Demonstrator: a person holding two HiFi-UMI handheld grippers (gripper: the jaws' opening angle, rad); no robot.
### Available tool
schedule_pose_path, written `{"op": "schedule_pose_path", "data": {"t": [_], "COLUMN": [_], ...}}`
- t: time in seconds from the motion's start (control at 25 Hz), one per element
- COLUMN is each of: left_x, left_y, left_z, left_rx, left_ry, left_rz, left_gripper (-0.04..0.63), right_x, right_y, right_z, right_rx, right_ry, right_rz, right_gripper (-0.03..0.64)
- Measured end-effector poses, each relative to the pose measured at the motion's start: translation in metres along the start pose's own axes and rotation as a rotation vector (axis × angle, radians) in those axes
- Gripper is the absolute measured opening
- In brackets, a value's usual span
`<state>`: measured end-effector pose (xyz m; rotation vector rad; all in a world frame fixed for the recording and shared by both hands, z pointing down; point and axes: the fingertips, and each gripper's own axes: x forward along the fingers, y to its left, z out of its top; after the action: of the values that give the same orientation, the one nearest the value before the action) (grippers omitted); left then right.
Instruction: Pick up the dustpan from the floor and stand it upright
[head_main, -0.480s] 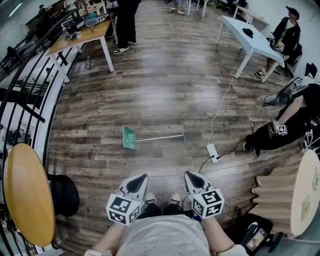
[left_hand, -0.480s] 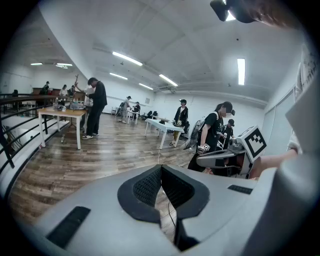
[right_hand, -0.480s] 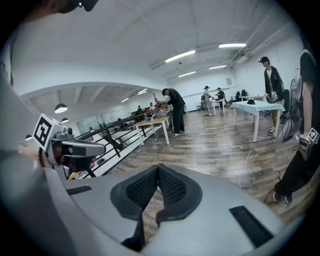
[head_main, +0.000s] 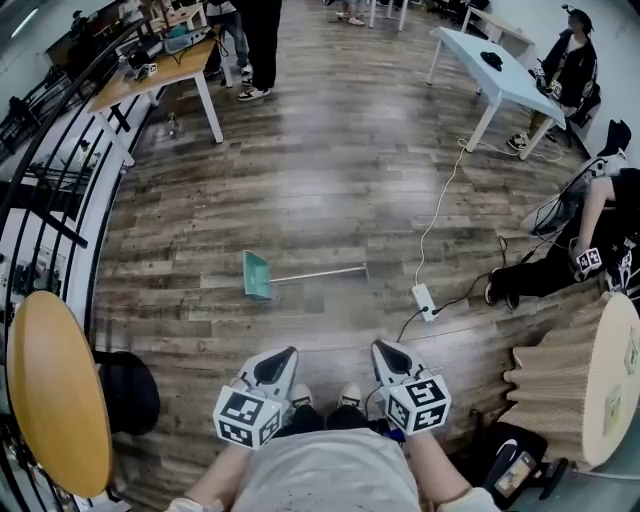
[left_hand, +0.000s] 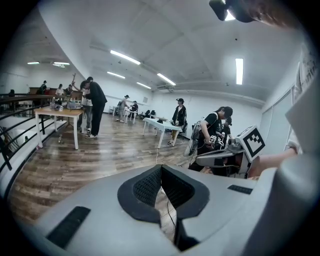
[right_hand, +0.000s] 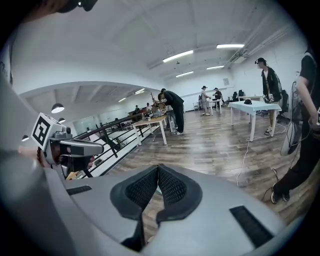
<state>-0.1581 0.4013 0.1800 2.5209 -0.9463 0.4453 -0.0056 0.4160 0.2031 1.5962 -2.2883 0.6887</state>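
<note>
- almost nothing has changed in the last half second: the dustpan (head_main: 257, 274) lies flat out in the middle of the floor (head_main: 330, 190) as before. its green pan is to the left, its handle runs right, and it is well ahead of my feet.
- my left gripper (head_main: 283, 357) and right gripper (head_main: 388, 350) are still held close to my body, each with jaws together and nothing between them.
- so the pickup hasn't begun; i judge i must step closer, reach down and open a gripper first.
</note>
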Motion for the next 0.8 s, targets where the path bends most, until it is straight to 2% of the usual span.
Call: {"op": "schedule_pose_path", "data": {"t": [0.12,0.32,0.8], "left_x": [-0.001,-0.008,-0.015], "left_y": [0.001,0.014,0.048], "left_z": [0.000,-0.002,0.000], "left_rx": [0.002,0.021,0.014], "left_ry": [-0.001,0.004,0.016], "left_rz": [-0.006,-0.008,-0.036], "left_gripper": [0.025,0.025,0.025], "right_x": [-0.001,0.005,0.022], "right_y": [-0.003,0.001,0.001], "right_z": [0.003,0.006,0.012], "right_rx": [0.033,0.031,0.052], "right_ry": [-0.023,-0.027,-0.042], "right_rz": [-0.024,-0.059,-0.143], "right_gripper": [0.026,0.026,0.026]}}
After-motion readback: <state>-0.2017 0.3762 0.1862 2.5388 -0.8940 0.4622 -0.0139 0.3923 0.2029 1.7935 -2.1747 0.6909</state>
